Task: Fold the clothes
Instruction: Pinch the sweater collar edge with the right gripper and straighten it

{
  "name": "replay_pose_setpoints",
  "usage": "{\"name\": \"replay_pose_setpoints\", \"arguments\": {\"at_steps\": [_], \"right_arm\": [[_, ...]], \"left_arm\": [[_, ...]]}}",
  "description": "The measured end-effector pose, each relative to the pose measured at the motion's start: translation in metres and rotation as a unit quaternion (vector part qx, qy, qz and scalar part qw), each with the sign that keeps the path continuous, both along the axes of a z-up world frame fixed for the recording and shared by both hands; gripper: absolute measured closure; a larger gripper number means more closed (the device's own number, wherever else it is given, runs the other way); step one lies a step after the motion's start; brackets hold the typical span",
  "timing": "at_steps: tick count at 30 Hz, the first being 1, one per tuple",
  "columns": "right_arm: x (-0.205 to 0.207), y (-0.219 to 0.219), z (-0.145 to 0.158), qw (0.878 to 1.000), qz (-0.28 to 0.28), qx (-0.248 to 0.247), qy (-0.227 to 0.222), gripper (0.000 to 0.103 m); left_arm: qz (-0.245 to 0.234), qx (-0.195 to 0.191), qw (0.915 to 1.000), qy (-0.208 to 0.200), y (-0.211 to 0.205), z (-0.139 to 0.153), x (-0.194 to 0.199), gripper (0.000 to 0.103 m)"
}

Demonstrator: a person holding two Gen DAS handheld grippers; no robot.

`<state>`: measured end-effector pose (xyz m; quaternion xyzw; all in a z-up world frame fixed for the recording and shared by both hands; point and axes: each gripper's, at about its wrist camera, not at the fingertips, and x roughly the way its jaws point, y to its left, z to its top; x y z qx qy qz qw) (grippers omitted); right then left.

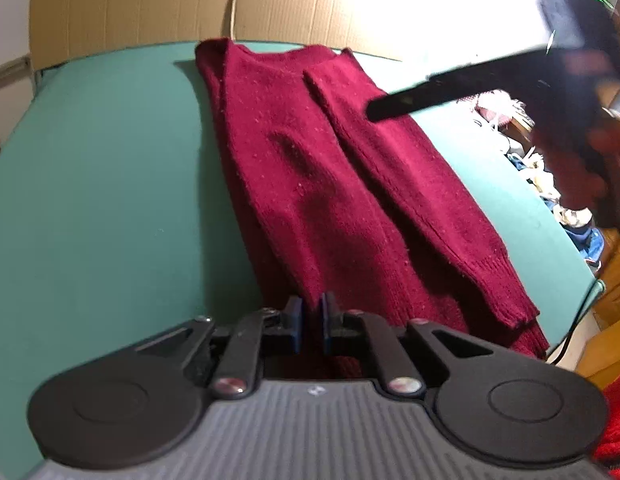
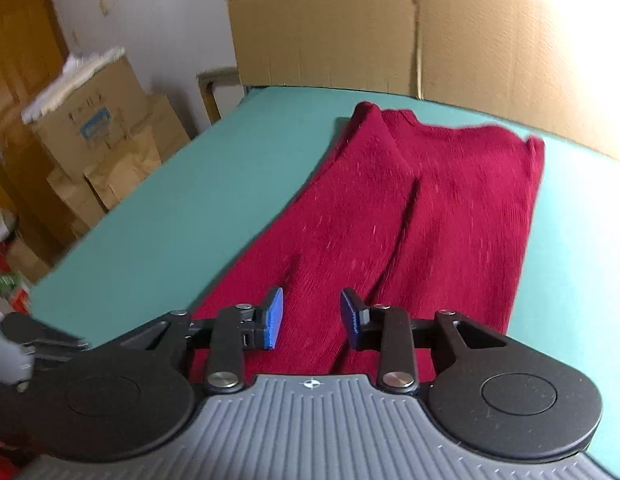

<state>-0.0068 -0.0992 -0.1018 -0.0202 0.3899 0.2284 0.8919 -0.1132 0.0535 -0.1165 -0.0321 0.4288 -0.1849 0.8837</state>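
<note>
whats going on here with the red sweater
A person is folding a dark red sweater on a green table with two handheld grippers. The left gripper is shut on the sweater's near edge. The right gripper hangs open above the sweater, gripping nothing. One sleeve lies folded over the body.

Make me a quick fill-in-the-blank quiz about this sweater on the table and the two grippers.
1. The sweater is dark ____.
2. It lies on a ____ table.
3. The left gripper is shut on the sweater's near ____.
4. The right gripper's jaws stand ____, nothing pinched.

Missing words: red; green; edge; open
</note>
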Motion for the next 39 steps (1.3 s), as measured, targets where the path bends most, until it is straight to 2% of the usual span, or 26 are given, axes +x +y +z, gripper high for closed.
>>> {"name": "replay_pose_setpoints", "arguments": {"at_steps": [3, 8, 11, 17, 18, 21, 22, 25, 28, 33, 35, 37, 39], "right_arm": [[0.041, 0.014, -0.003, 0.999, 0.001, -0.034, -0.009, 0.068], [0.128, 0.024, -0.007, 0.999, -0.051, 0.001, -0.010, 0.068], [0.174, 0.038, -0.015, 0.997, -0.077, 0.003, -0.014, 0.068], [0.226, 0.066, -0.046, 0.993, -0.114, -0.030, 0.006, 0.068], [0.230, 0.068, -0.051, 0.992, -0.119, -0.037, 0.010, 0.069], [0.232, 0.071, -0.052, 0.992, -0.119, -0.053, 0.000, 0.087], [0.230, 0.070, -0.048, 0.992, -0.116, -0.044, -0.002, 0.092], [0.222, 0.065, -0.030, 0.995, -0.103, -0.004, -0.014, 0.092], [0.220, 0.069, -0.023, 0.996, -0.086, 0.005, -0.018, 0.092], [0.229, 0.071, -0.047, 0.997, -0.080, 0.003, 0.004, 0.087], [0.233, 0.069, -0.056, 0.997, -0.077, 0.009, 0.014, 0.089], [0.231, 0.061, -0.049, 0.996, -0.078, 0.033, 0.010, 0.078], [0.226, 0.053, -0.039, 0.995, -0.083, 0.053, 0.003, 0.074]], "left_arm": [[0.008, -0.005, 1.0000, -0.001, 0.001, -0.001, -0.001, 0.100], [0.001, 0.006, 0.9997, -0.023, -0.011, 0.005, -0.003, 0.101], [0.009, -0.010, 0.9995, -0.028, -0.010, 0.010, -0.002, 0.101], [0.005, -0.014, 0.9995, -0.029, -0.014, 0.008, -0.002, 0.101], [0.004, -0.013, 0.9994, -0.031, -0.014, 0.008, -0.003, 0.101], [0.004, -0.014, 0.9993, -0.033, -0.010, 0.010, -0.005, 0.101], [0.006, -0.016, 0.9993, -0.033, -0.007, 0.011, -0.005, 0.101], [0.008, -0.021, 0.9992, -0.032, 0.001, 0.014, -0.007, 0.102], [0.001, -0.023, 0.9994, -0.027, 0.002, 0.014, -0.009, 0.102], [-0.018, 0.012, 0.9997, -0.009, -0.008, 0.001, -0.009, 0.103], [-0.018, 0.021, 0.9996, -0.002, -0.010, -0.005, -0.008, 0.103], [-0.015, 0.014, 0.9998, -0.001, -0.009, -0.003, -0.008, 0.103], [-0.011, -0.005, 0.9999, -0.004, -0.005, 0.001, -0.008, 0.103]]}}
